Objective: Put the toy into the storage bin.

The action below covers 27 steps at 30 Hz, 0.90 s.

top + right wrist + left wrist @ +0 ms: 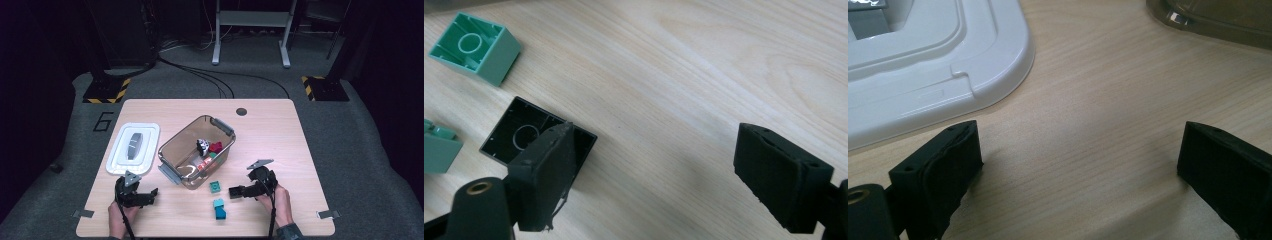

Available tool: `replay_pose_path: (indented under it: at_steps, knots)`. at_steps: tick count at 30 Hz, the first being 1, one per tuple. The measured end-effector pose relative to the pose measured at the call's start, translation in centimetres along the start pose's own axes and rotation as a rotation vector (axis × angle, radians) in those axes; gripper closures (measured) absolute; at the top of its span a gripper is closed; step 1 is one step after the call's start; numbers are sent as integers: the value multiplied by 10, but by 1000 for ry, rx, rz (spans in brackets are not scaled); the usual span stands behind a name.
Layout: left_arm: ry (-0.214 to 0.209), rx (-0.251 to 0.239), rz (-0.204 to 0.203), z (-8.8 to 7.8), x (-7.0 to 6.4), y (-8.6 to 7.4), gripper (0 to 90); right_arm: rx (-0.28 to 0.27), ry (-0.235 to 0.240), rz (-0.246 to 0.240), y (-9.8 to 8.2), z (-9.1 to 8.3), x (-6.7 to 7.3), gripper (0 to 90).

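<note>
Hovering low over the wooden table (280,130), the right gripper (651,172) has its jaws spread wide and grips nothing; a black block (519,132) lies hollow side up just beyond its left jaw, partly hidden by it, with bare wood between the 2 pads. A green block (476,47) lies hollow side up a little farther off, and a teal block (219,209) sits near the table's front edge; the left gripper (1078,170) rests near the white lid (948,65), jaws wide apart and empty, while the clear bin (176,145) holding a few toys stands mid-table.
</note>
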<state>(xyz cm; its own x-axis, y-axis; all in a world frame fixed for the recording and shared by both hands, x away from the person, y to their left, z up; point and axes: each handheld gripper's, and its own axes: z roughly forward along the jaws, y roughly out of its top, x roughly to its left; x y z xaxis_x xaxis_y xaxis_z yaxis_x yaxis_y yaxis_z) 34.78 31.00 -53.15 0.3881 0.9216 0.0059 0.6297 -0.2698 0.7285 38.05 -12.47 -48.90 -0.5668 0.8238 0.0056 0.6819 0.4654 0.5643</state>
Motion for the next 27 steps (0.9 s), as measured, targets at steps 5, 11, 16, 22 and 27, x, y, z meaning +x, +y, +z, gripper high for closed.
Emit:
replay_pose_path:
  at_steps: [5,11,16,22,27]
  knots:
    - [0,0,0,0,0,0,39,-42,33,-32,3,-9,4,153]
    - [0,0,0,0,0,0,39,-33,102,-154,12,-5,24,149]
    - [1,0,1,0,0,0,40,5,145,-231,14,5,37,150]
    - [1,0,0,0,0,0,40,47,134,-248,14,14,38,205]
    - [0,0,1,0,0,0,40,46,92,-195,15,16,31,281]
